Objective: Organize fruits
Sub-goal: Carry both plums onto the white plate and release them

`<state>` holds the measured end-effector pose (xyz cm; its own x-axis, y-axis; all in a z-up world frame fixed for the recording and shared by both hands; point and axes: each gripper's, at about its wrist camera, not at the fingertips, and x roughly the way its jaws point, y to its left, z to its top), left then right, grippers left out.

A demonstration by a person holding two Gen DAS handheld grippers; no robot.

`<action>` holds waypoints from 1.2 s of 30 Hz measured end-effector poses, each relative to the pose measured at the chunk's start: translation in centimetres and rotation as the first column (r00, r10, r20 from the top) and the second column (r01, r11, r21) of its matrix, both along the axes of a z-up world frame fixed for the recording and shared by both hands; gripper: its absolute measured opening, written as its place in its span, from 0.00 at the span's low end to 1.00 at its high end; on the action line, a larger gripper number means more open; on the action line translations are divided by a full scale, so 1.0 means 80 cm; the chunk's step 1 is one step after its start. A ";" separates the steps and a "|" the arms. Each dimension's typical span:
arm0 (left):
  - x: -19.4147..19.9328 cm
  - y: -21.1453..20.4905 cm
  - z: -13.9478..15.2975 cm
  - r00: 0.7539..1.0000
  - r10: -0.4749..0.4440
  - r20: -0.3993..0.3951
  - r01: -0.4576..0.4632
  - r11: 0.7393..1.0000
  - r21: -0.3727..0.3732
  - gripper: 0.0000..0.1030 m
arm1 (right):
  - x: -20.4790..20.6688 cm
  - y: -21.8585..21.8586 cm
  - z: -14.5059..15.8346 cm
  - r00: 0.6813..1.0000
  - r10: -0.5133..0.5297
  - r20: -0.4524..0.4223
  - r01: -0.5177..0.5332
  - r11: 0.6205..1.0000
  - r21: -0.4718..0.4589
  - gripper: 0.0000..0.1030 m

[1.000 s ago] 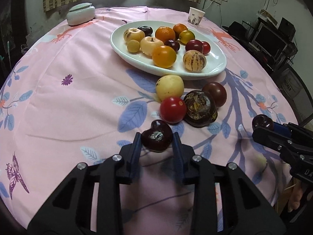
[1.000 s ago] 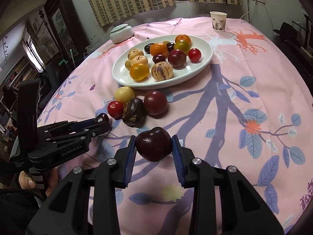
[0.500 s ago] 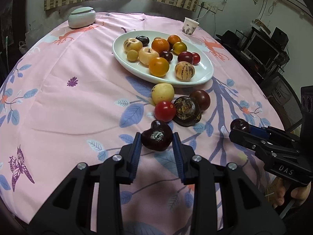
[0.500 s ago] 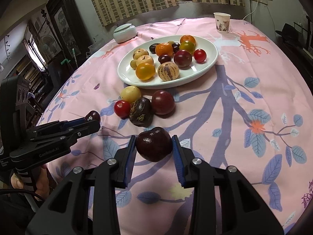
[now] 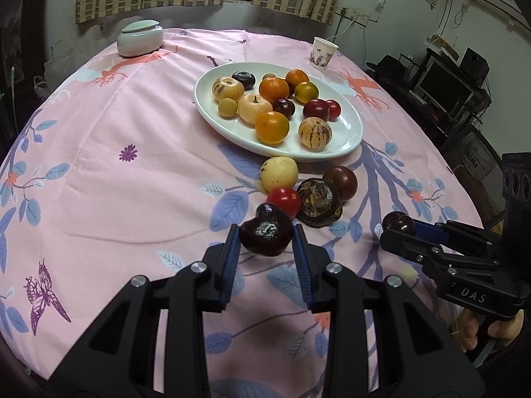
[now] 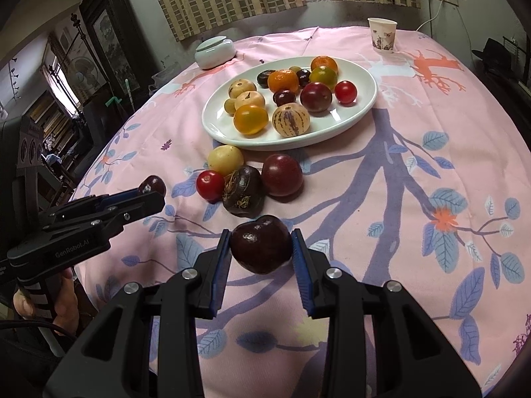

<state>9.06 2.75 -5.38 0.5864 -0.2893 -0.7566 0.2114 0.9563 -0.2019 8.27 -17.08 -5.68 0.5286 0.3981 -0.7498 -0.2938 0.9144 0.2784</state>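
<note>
My left gripper [image 5: 265, 242] is shut on a dark cherry [image 5: 267, 235] and holds it above the pink cloth, short of the loose fruits. My right gripper [image 6: 260, 248] is shut on another dark cherry [image 6: 262, 247], also lifted. Each gripper shows in the other's view, the right one [image 5: 395, 229] and the left one [image 6: 154, 189]. A white oval plate [image 5: 345, 142] holds several fruits. In front of it lie a yellow fruit [image 5: 278, 172], a red tomato [image 5: 283, 197], a dark wrinkled fruit [image 5: 318, 202] and a dark red plum [image 5: 341, 180].
A lidded ceramic jar [image 5: 141, 36] stands at the far left of the round table. A paper cup [image 5: 323, 51] stands at the far right. A desk with a monitor [image 5: 444, 89] lies beyond the table's right edge.
Both grippers have risen and pulled back from the fruit pile with their cherries still held. The table looks farther away in both views.
</note>
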 end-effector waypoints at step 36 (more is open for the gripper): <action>0.289 -0.051 0.034 0.997 -0.006 -0.083 0.011 0.998 0.055 0.65 | 0.280 0.040 0.011 0.997 0.066 0.027 -0.058 0.968 -0.245 0.36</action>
